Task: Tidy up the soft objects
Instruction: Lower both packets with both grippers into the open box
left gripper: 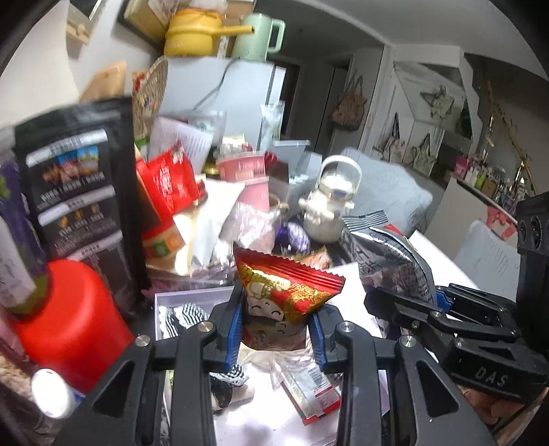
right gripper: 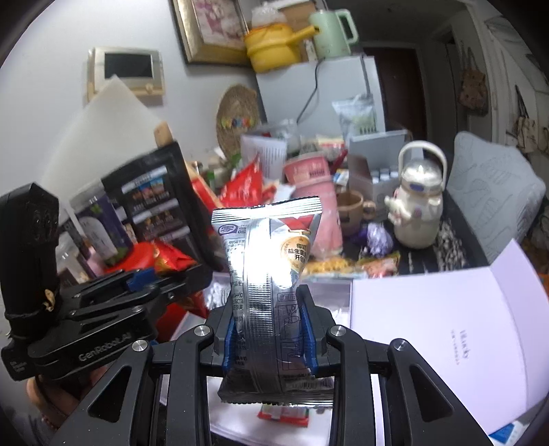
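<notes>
Room: you face a crowded home corner, with a grey cabinet [right gripper: 329,92] at the back carrying a yellow pot [right gripper: 274,46] and a pale green kettle [right gripper: 334,29].
Surface: the table is heaped with packets, boxes and cups; a cream teapot [right gripper: 417,202] stands at the rear right, a tall black pouch [left gripper: 77,185] and a red bottle cap [left gripper: 73,322] crowd your left side.
Box: an open white box [right gripper: 442,329] lies just under and to the right of your grippers, with a red-edged sachet [left gripper: 308,387] already lying in it.
Left gripper [left gripper: 278,326]: its jaws are pinched on a red snack packet [left gripper: 288,291], held upright and clear of the table.
Right gripper [right gripper: 269,329]: its jaws are clamped narrow on a silver snack packet [right gripper: 271,274], also upright and lifted.
Step in hand: you look to be mid-carry, one soft packet in each gripper, side by side above the box.
Next move: probably lower each packet into the box and ease the jaws apart, one at a time so the grippers don't collide.
Caution: both packets are puffed and crushable, so keep your squeeze light.
</notes>
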{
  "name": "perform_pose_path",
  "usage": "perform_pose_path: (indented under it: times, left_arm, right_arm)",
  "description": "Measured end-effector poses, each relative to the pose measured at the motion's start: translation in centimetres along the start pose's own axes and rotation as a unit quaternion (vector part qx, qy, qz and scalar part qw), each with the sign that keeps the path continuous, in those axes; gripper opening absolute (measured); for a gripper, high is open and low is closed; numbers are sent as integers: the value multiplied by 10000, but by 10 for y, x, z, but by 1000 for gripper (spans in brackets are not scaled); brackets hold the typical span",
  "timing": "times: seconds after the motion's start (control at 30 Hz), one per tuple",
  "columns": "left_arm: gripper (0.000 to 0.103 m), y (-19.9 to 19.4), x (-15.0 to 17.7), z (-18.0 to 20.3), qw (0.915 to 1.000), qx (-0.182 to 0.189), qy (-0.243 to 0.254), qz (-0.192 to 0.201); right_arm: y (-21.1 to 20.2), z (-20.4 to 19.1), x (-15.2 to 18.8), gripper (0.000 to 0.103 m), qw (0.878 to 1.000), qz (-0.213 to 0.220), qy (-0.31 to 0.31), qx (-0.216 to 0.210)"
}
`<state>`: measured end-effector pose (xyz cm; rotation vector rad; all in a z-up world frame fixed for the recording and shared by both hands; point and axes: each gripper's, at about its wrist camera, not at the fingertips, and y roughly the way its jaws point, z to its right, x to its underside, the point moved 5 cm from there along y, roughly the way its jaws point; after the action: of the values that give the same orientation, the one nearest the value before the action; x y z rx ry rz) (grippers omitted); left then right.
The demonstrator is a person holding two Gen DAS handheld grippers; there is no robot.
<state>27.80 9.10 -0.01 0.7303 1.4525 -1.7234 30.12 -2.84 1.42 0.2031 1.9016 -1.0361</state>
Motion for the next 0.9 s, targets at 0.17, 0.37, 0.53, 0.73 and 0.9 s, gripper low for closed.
perform_pose_path:
  times: [0.17, 0.37, 0.53, 0.73, 0.9]
  left_arm:
    - [33, 23, 13, 0, 9991, 24, 27, -417]
    - [33, 45, 28, 1, 9968, -142, 132, -770]
    - [33, 62, 38, -4, 9942, -242, 171, -1037]
    - [33, 79, 52, -15, 9892, -409, 118, -1406]
    - [33, 86, 57, -15, 9862, -551, 230, -1545]
  right_arm:
    - [20, 5, 14, 30, 9994, -342, 42, 56]
    - [40, 17, 27, 30, 9973, -702, 165, 138]
    - [53, 21, 35, 30, 9953, -931, 200, 174]
    - [72, 24, 49, 30, 9917, -1236, 209, 280]
    - [83, 27, 58, 31, 9890, -1429, 274, 270]
